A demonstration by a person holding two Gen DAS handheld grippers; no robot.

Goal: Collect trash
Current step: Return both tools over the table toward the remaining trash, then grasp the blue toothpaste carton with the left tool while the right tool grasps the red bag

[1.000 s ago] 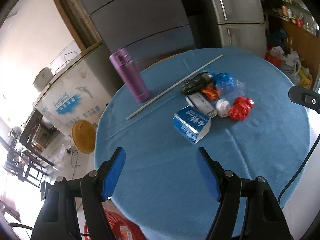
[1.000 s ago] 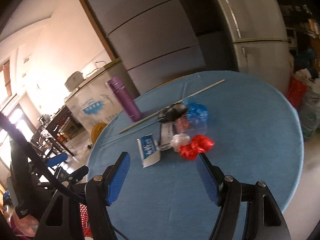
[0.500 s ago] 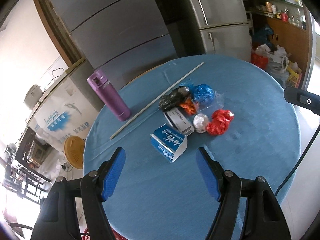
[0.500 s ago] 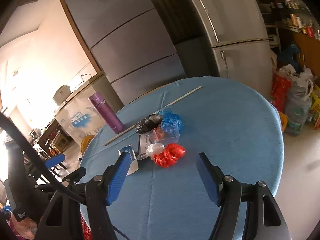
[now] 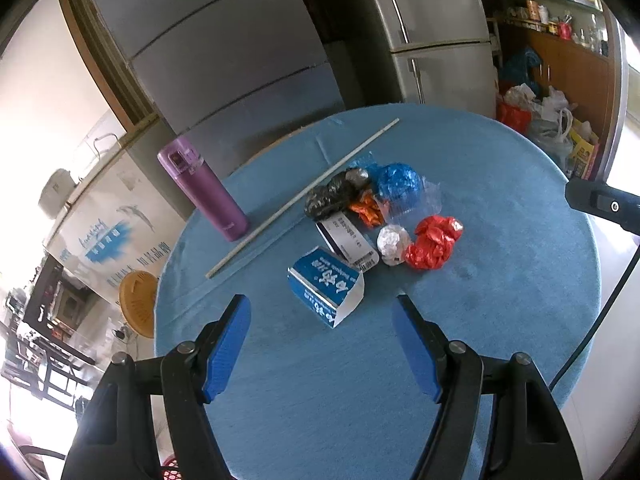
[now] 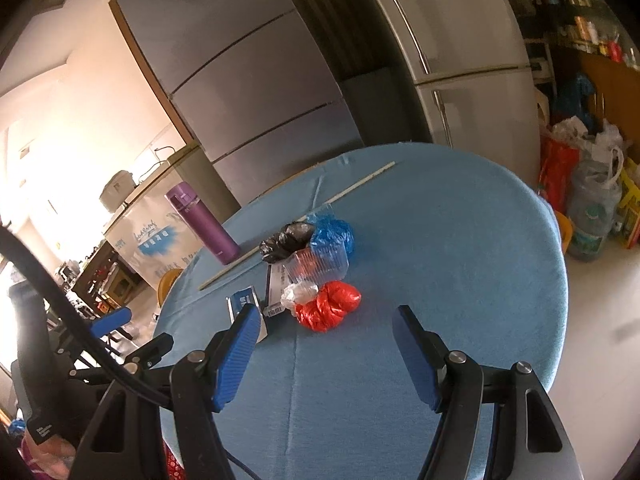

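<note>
A heap of trash lies mid-table on the blue cloth [image 5: 500, 280]: a blue-and-white carton [image 5: 326, 290], a flat white box [image 5: 348, 240], a white wad [image 5: 394, 244], a red bag [image 5: 434, 242], a blue bag [image 5: 398, 182], a black bag [image 5: 330, 198], orange scraps [image 5: 366, 210] and a clear tub [image 6: 320, 266]. My left gripper [image 5: 322, 350] is open and empty, just short of the carton. My right gripper [image 6: 326, 352] is open and empty, just short of the red bag [image 6: 328, 306]. The carton [image 6: 244, 304] is partly behind its left finger.
A purple flask [image 5: 204, 192] stands at the table's far left. A long pale stick [image 5: 300, 196] lies behind the trash. Fridges [image 5: 436, 32] stand beyond the table. Bags [image 6: 592, 184] sit on the floor at right. A red basket [image 6: 172, 464] shows below the near edge.
Both grippers have pulled back and risen from the table, so the trash heap looks smaller and farther. Both stay open and empty. Nothing on the table has moved.
</note>
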